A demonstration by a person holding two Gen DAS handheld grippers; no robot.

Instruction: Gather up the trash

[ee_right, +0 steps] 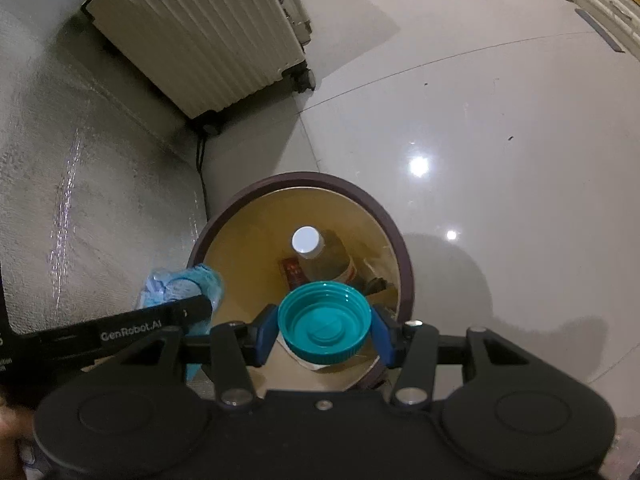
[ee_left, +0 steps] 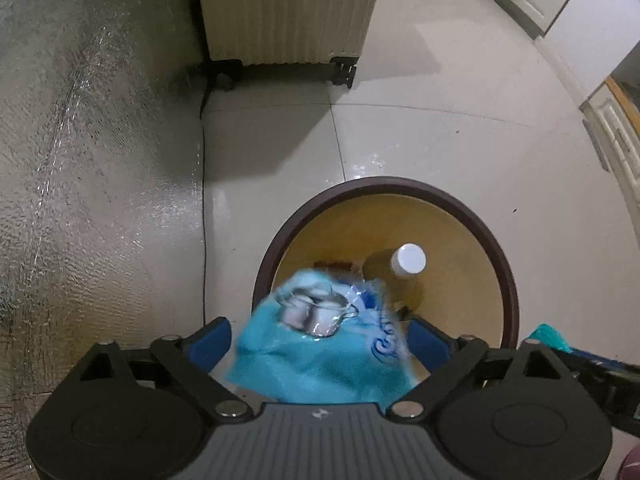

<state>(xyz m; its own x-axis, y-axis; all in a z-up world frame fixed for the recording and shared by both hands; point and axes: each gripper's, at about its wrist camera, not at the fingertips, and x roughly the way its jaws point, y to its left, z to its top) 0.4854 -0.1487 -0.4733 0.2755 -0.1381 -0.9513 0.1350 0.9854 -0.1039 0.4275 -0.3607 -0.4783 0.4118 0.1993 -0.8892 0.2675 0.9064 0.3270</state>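
Both wrist cams are looking steeply down, close above the round bin on the tiled floor. Left cam is sitting over the bin's near-left rim; right cam is hanging more over its near edge. Both are sharing bin interior, cream suitcase, silver mat.

Glossy tiled floor; crinkly plastic wrapper.

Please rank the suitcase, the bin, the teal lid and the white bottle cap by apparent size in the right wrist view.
1. Suitcase
2. Bin, nearly as large
3. Teal lid, enlarged by nearness to the camera
4. White bottle cap, deep in the bin
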